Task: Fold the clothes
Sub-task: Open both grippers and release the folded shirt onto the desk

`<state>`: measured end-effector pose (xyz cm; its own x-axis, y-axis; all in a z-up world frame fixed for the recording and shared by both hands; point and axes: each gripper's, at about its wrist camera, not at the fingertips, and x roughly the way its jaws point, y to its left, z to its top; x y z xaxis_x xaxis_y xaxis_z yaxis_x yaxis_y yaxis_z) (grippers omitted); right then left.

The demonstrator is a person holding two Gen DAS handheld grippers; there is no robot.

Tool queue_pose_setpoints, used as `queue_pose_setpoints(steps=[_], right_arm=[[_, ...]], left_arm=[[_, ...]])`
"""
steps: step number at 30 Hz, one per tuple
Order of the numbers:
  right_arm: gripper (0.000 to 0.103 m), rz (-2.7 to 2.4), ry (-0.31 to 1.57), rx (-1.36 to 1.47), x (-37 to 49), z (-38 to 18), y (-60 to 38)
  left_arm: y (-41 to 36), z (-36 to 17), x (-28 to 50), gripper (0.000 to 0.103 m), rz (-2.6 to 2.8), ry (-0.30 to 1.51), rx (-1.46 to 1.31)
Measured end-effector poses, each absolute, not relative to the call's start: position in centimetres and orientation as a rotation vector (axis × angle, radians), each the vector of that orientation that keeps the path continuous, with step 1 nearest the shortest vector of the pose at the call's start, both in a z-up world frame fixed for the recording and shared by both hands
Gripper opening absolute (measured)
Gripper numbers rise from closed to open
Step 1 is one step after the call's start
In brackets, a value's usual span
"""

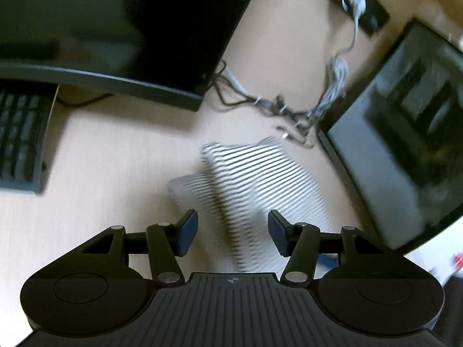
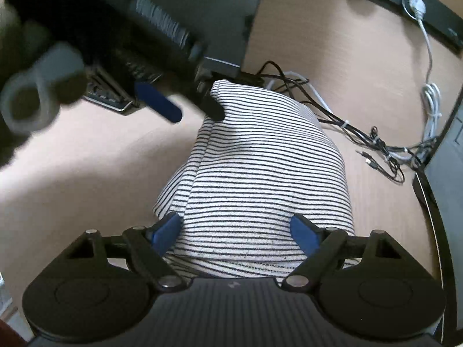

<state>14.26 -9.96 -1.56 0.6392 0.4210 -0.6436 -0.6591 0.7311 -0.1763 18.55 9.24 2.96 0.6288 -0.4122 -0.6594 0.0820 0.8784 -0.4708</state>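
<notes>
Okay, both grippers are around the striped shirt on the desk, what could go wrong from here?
1. The loose cables lie right beside the striped shirt; dragging the fabric could snag them.
2. Both the left gripper and right gripper look open, so the fold may slump or unfold.

A striped shirt point(image 2: 260, 173) of soft knitted cloth is seen on a smooth, matt, pale wood-look counter point(image 2: 86, 173); glossy black screens point(image 1: 115, 29) and matt black plastic grippers point(image 2: 235, 237) with blue rubbery pads point(image 2: 303, 234) are shown.
</notes>
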Motion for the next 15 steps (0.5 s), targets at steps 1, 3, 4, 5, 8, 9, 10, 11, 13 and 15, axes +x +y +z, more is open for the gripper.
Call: queue_pose_setpoints(steps=[1,3,4,5,8,9,10,11,13,15], right_arm=[[0.086,0.657,0.608,-0.420,14.4,-1.5,-10.2],[0.087,0.698,0.597,-0.418,14.7,-1.3,-10.8],[0.087,0.718,0.591,-0.416,14.9,-1.2,-11.0],[0.087,0.739,0.586,-0.415,15.0,-1.2,-11.3],[0.089,0.801,0.584,-0.327,16.5,-0.2,-14.4],[0.093,0.790,0.582,-0.288,17.1,0.3,-15.9],[0.095,0.771,0.579,-0.246,17.8,0.7,-17.4],[0.098,0.762,0.584,-0.194,18.6,1.1,-18.9],[0.103,0.759,0.615,-0.077,20.6,1.6,-21.7],[0.103,0.772,0.682,0.041,23.6,1.6,-23.4]], left_arm=[[8.6,3.1,18.5,0.059,-0.289,0.853,-0.422],[7.1,2.4,19.1,0.059,-0.255,0.893,-0.386],[6.3,1.8,19.6,0.058,-0.229,0.921,-0.366],[5.6,1.2,20.0,0.058,-0.204,0.949,-0.345],[4.9,0.0,20.7,0.070,-0.157,0.960,-0.331],[5.0,-0.2,20.8,0.070,-0.142,0.963,-0.349],[5.0,-0.3,20.7,0.071,-0.132,0.962,-0.361],[5.0,-0.3,20.6,0.071,-0.123,0.960,-0.371],[4.9,-0.5,20.1,0.072,-0.106,0.950,-0.384],[4.9,-0.8,19.6,0.072,-0.087,0.941,-0.412]])
